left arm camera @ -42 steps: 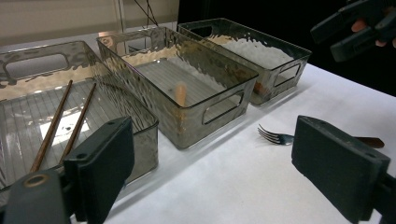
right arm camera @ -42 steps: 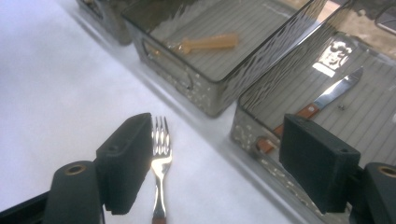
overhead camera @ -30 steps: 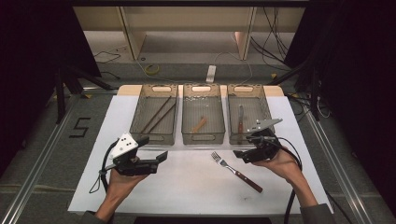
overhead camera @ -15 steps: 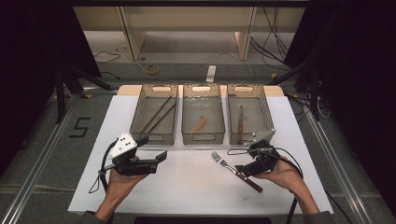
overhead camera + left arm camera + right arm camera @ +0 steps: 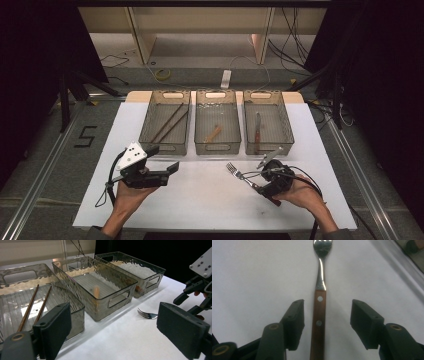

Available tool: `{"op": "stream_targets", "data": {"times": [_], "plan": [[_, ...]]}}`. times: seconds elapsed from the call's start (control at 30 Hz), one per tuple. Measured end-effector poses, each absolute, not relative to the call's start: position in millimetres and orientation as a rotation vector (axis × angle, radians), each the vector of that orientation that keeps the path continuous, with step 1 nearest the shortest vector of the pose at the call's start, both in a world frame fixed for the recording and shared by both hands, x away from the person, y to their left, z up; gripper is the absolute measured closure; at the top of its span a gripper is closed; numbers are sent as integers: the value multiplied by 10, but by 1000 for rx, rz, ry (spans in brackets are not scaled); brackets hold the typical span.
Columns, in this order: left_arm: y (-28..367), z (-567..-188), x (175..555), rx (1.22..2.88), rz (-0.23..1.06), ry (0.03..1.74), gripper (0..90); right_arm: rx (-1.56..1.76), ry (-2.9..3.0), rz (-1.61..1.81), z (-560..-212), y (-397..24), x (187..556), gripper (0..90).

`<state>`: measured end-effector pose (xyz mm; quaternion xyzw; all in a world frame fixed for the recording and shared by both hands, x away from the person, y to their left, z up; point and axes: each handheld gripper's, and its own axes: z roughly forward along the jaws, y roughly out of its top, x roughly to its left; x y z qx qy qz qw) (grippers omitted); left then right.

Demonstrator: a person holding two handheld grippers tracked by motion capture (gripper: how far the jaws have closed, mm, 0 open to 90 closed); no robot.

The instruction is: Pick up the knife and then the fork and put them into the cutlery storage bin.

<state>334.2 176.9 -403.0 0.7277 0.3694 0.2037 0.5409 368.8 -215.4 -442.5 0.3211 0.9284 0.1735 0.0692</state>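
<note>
White tabletop [image 5: 200,210] | right gripper [image 5: 325,322] jaws just been closing, not yet gripping — fork [image 5: 320,307] handle lies between the pads, nearer the left one | left gripper [image 5: 112,332] open, idle | advice: centre the handle, squeeze evenly, lift level.

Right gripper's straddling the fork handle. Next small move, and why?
Probably finish closing the right gripper on the fork. Its jaws have just been closing, the wooden handle lies between the fingers on the white table, and gaps remain on both sides, so nothing is gripped yet. Then lift.
</note>
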Motion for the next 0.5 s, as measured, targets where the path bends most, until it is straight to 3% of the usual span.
{"op": "stream_targets", "data": {"times": [0.5], "plan": [[1764, -4033, 3342, 1738, 485, 873, 121, 897, 2861, 406, -4550, -2059, 3685, 659]]}}
